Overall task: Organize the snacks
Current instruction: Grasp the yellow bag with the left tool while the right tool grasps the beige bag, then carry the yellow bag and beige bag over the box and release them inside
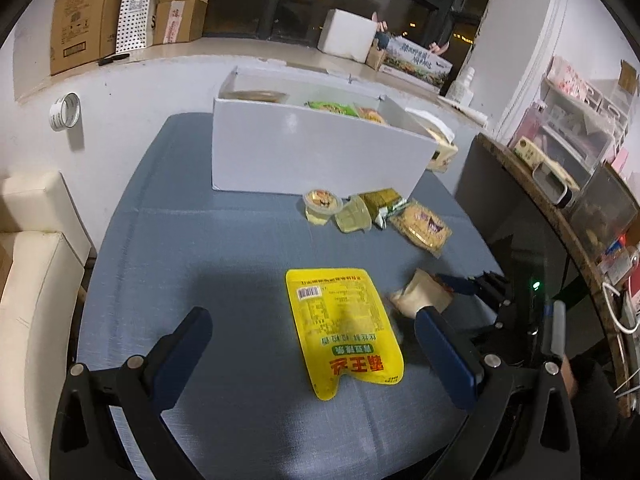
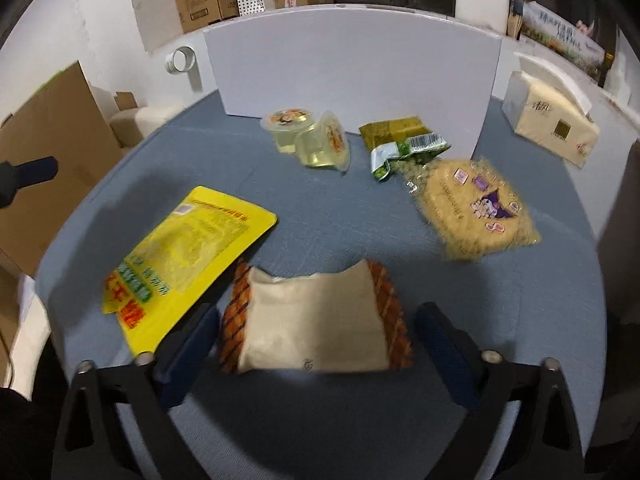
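Note:
A yellow snack pouch point(image 1: 346, 330) lies flat on the blue table, between the wide-open fingers of my left gripper point(image 1: 316, 322); it also shows in the right wrist view point(image 2: 180, 256). A beige packet with orange striped ends point(image 2: 316, 320) lies between the open fingers of my right gripper point(image 2: 316, 324), which do not visibly press it; it also shows in the left wrist view point(image 1: 420, 294). Two jelly cups point(image 2: 308, 136), a green packet point(image 2: 404, 146) and a noodle pack point(image 2: 478, 208) lie near the white box point(image 1: 320, 152), which holds several snacks.
A tissue pack point(image 2: 552, 120) sits right of the box. A tape roll point(image 1: 64, 112) is on the wall at left. Cream chairs point(image 1: 32, 280) stand left of the table, a cluttered shelf point(image 1: 560, 184) at right. Cardboard boxes point(image 1: 92, 12) line the sill.

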The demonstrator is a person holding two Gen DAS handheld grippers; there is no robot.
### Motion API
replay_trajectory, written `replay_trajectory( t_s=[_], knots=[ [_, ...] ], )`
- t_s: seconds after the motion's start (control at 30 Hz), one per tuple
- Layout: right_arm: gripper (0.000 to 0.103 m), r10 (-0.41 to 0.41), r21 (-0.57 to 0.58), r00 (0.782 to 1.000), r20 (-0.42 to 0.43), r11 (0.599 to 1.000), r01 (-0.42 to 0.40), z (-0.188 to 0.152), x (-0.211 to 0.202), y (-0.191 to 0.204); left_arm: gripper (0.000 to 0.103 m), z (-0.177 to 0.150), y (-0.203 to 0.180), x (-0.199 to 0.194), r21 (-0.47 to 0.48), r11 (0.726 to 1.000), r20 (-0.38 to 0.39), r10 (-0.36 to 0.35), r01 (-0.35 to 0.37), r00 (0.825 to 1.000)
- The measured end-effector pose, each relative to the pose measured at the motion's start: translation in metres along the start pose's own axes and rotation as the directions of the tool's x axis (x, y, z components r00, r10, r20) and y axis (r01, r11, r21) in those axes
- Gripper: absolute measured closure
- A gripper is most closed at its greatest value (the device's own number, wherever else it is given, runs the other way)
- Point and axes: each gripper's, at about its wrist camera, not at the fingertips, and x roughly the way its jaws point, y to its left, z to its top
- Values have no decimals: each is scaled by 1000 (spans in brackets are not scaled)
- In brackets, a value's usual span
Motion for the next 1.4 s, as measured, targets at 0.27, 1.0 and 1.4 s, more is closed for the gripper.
replay_trajectory(
  t_s=[0.27,1.0,1.4],
  knots=[
    [39,9,86,996,92,996,-17,-12,-32,-18,0,-3,-21,25,52,998,-73,-23,27,997],
    [39,-30,124,967,253,992,-1,-25,-105,-20,47,-19,-49,93,130,988,-153,106,-86,983],
    [39,-17,128,958,285,992,-21,-15,-115,-18,56,22,-43,11,103,994,50,-49,43,998]
  ],
)
